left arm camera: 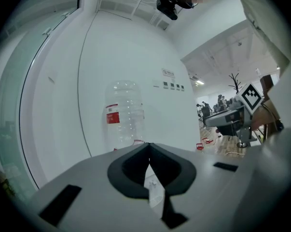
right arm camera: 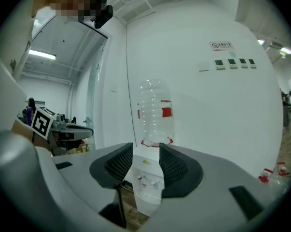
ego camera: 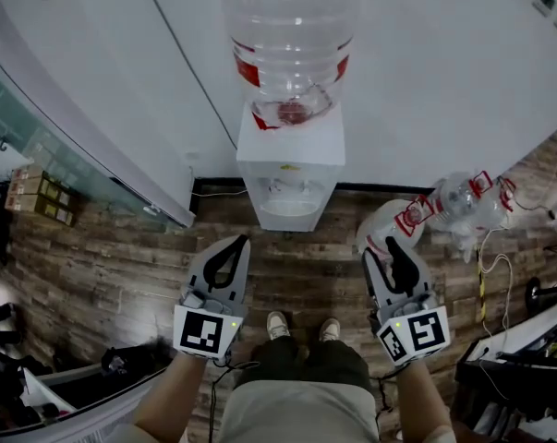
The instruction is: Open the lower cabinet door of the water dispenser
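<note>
1. Dispenser point(ego camera: 290, 169) at top centre of the head view, backed up against the white wall point(ego camera: 426, 81). Clear bottle point(ego camera: 290, 35) with a red label upside down on top.
2. Lower door: can't really make it out from up here. In the right gripper view, just the taps point(right arm camera: 142, 179) and a strip of white front below them, seen between the jaws.
3. Left tool point(ego camera: 236, 244): lower left of centre, shut tip to tip, nothing in it, well apart from the dispenser.
4. Right tool point(ego camera: 381, 247): lower right of centre, jaws partway apart, gripping nothing, also clear of the dispenser.
5. Both pointing up-frame toward the dispenser, over the wood floor point(ego camera: 102, 266), with shoes point(ego camera: 302, 326) between them near the bottom.
6. Spare bottles point(ego camera: 463, 201) lying on the floor at the right, near the right tool.
</note>
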Available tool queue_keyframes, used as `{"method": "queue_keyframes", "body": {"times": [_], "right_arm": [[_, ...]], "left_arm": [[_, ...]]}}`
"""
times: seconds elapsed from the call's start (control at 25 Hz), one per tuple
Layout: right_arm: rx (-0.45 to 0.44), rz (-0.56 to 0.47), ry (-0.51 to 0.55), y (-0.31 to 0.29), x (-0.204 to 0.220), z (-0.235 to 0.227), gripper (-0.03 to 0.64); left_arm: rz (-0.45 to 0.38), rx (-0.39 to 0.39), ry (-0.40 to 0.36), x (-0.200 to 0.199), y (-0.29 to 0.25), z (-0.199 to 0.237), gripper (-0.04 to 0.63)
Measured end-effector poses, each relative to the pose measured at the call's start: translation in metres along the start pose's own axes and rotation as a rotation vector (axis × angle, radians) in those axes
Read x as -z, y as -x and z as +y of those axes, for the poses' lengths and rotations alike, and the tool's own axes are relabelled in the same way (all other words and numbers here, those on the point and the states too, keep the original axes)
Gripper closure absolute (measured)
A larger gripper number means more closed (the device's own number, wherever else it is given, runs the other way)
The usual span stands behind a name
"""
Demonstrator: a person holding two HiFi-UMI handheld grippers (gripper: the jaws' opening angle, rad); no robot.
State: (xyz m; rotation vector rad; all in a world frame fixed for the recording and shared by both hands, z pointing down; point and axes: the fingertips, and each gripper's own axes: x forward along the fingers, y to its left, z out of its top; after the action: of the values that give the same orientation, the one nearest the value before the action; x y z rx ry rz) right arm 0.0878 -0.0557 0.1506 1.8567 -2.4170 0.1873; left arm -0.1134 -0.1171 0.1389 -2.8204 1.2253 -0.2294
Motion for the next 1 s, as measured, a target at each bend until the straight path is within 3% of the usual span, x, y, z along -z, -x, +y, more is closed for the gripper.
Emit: {"method": "queue_keyframes", "body": {"times": [0.32, 0.68, 1.0], "right_arm": [[-0.081, -0.001, -0.045, -0.035, 0.094, -0.039, 0.347], [-0.081, 0.016, -0.137, -0.091, 0.232, -0.099, 0.339], [-0.139, 0.077, -0.091, -0.162, 0.360, -0.122, 0.303]], "left_arm": [[0.013, -0.027, 0.016, 0.077, -0.041, -0.022, 0.591], [0.018, -0.044, 0.003, 0.181, -0.099, -0.037, 0.591], [0.031, -0.037, 0.008, 0.288, -0.138, -0.045, 0.591]]}}
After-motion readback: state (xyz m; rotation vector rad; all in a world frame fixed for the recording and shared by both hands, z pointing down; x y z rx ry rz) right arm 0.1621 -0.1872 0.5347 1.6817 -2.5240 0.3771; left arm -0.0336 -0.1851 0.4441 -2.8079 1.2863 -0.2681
